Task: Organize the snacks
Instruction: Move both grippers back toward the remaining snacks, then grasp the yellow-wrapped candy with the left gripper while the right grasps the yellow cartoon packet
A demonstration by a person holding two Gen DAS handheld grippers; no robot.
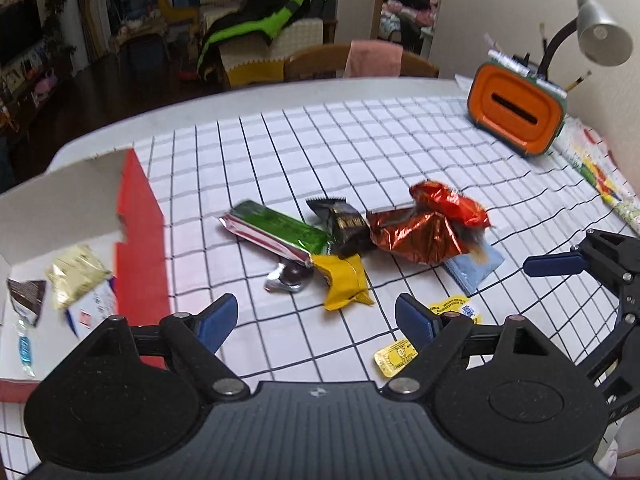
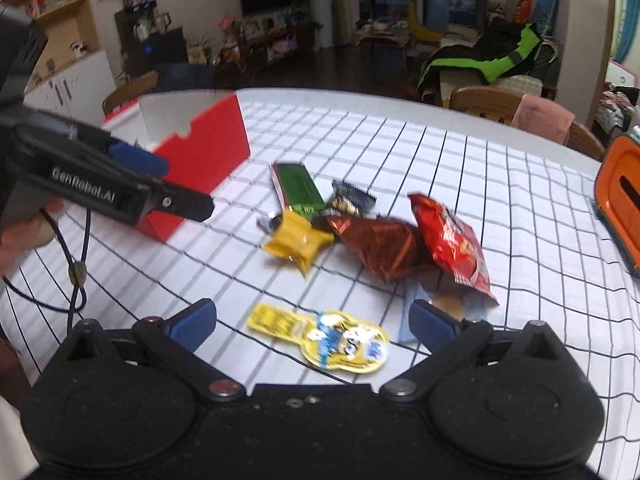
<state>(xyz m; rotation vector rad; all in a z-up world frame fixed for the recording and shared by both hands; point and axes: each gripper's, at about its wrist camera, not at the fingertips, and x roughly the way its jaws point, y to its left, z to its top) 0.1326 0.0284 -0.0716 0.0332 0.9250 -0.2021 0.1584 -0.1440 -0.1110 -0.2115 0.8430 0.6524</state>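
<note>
Two hand-held grippers hang over a table (image 1: 248,100) spread with a white cloth (image 1: 360,152) ruled in dark grid lines. Largest on it is the red cardboard box (image 1: 140,240) with a white inside, open at the top, standing at the left edge of the cloth; in the left wrist view a gold packet (image 1: 74,276), a dark triangular packet (image 1: 28,298) and a white sachet (image 1: 96,306) lie inside it. An orange tissue holder (image 1: 516,108) sits at the far right, with a grey desk lamp (image 1: 600,32) behind it.

Near the middle of the cloth the loose snacks lie in a heap: a red crinkled bag (image 2: 452,240) leaning on a copper-red foil bag (image 2: 376,246), a green bar wrapper (image 2: 298,186), a black packet (image 2: 352,196), a yellow packet (image 2: 298,240) and a small silver-and-dark wrapper (image 1: 286,278). A pale blue sachet (image 1: 476,270) pokes out from under the red bags. Closer in, apart from the heap, lies a flat yellow bottle-shaped pouch (image 2: 324,338).

The left gripper (image 1: 316,316) has its blue pads spread wide, nothing between them, above bare cloth just in front of the heap and beside the box. The right gripper (image 2: 312,324) is likewise wide apart and empty-handed; the yellow pouch lies on the cloth below the gap between its pads, and they do not press on it.
</note>
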